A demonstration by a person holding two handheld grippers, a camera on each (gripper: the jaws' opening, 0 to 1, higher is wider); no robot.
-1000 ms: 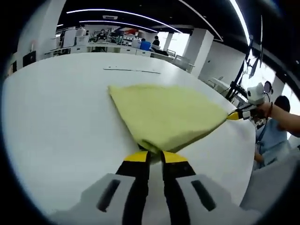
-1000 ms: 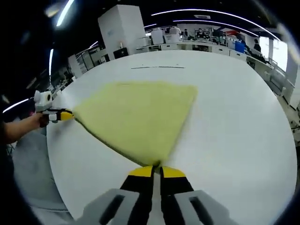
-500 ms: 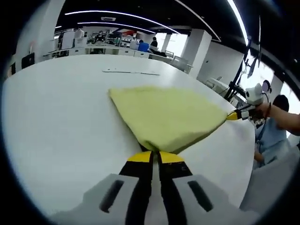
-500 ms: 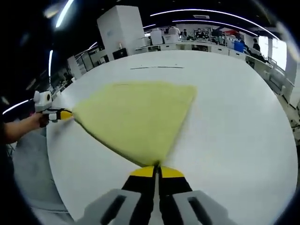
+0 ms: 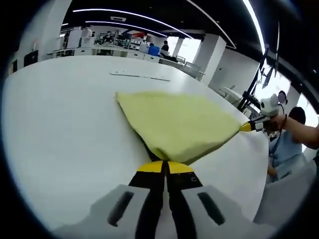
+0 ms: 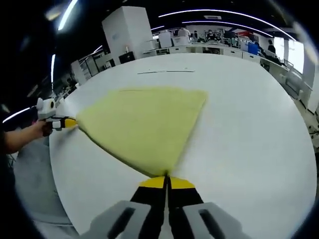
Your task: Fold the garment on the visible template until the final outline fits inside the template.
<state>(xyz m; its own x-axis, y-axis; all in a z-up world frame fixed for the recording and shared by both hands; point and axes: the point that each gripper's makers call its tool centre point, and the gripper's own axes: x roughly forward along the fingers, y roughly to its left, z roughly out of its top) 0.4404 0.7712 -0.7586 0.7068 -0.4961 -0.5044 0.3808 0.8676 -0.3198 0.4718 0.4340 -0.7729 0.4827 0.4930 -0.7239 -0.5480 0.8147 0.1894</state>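
A pale yellow garment [image 5: 174, 122] lies spread as a flat fan on the white table [image 5: 60, 129]. My left gripper [image 5: 165, 167] is shut on its near corner, jaws pressed together. The right gripper [image 5: 246, 127], held by a hand, pinches the corner at the right. In the right gripper view the same garment [image 6: 144, 122] fans away from my right gripper [image 6: 166, 180], which is shut on its near corner. The left gripper [image 6: 67, 122] grips the far left corner there. A thin dark line [image 5: 139, 75] marked on the table lies beyond the cloth, also visible as the line [image 6: 167, 71].
The table [image 6: 249, 139] is wide and round-edged, with bare surface on all sides of the cloth. A person in a light blue top [image 5: 285, 149] stands past the table's right edge. Desks and pillars stand far behind.
The left gripper's jaws, slightly apart a second ago, have pressed together on the garment corner. The cloth and the right gripper have hardly moved.
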